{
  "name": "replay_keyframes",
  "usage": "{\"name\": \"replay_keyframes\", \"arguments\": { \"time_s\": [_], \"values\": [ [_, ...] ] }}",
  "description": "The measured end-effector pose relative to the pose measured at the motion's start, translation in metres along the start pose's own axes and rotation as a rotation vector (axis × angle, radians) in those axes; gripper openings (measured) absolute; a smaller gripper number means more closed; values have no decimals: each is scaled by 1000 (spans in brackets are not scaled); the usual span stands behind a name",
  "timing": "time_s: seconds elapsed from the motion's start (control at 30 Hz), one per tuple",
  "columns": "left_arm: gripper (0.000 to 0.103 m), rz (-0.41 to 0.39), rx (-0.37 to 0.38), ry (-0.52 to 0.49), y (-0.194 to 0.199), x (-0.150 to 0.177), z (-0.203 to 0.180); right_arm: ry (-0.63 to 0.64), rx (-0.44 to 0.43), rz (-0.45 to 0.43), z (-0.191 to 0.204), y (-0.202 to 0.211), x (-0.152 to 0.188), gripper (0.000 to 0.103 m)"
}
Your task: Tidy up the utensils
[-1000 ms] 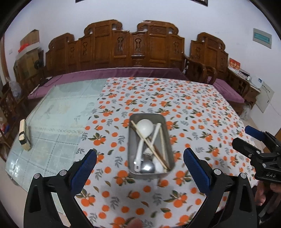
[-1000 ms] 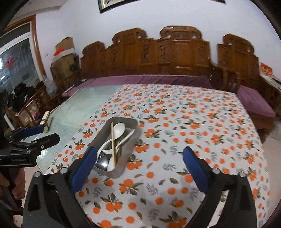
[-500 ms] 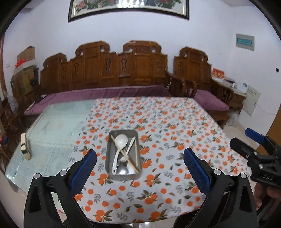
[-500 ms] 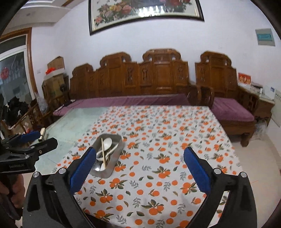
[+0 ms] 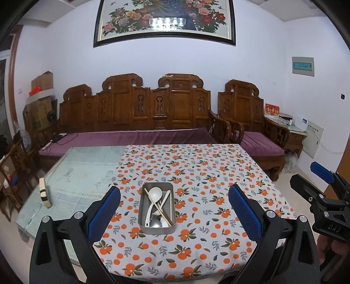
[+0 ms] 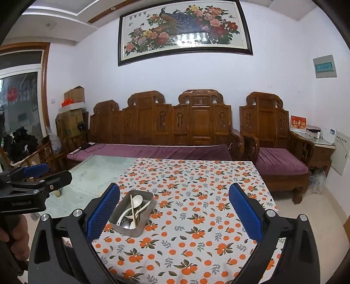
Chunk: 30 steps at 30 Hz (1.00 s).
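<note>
We see a table [image 5: 72,174] with a glass top, its right part under an orange-print cloth [image 5: 196,174], facing a carved wooden sofa [image 5: 140,113] below a flower painting [image 5: 166,19]. Near the cloth's front edge a metal tray [image 5: 143,209] holds a white spoon [image 5: 154,194], chopsticks [image 5: 158,207] and metal spoons, all crossed. Our left gripper [image 5: 175,209] and right gripper [image 6: 175,209] are spread wide, empty, above the table's near side.

The surface [image 5: 72,174] has a glass top, bare on its left part. A cloth [image 5: 196,172] printed with oranges covers the rest and hangs over the near edge. On the cloth sits a metal tray [image 5: 157,227] of utensils, and a small block [image 5: 44,195] stands on the bare glass near the left edge.
</note>
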<state>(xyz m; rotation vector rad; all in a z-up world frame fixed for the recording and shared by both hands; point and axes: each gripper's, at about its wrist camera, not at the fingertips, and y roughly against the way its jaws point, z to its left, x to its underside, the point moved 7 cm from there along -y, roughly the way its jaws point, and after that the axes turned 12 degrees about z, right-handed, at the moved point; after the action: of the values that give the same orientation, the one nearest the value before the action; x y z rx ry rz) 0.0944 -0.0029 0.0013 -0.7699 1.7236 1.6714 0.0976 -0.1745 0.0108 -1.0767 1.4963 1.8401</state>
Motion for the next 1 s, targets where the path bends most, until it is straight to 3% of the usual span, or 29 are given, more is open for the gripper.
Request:
{"name": "replay_keyframes", "arguments": {
  "time_s": [1.0],
  "values": [
    [95,10,-4,-11,-3,7,0,-8,-1,8,1,0,5,100]
  ]
}}
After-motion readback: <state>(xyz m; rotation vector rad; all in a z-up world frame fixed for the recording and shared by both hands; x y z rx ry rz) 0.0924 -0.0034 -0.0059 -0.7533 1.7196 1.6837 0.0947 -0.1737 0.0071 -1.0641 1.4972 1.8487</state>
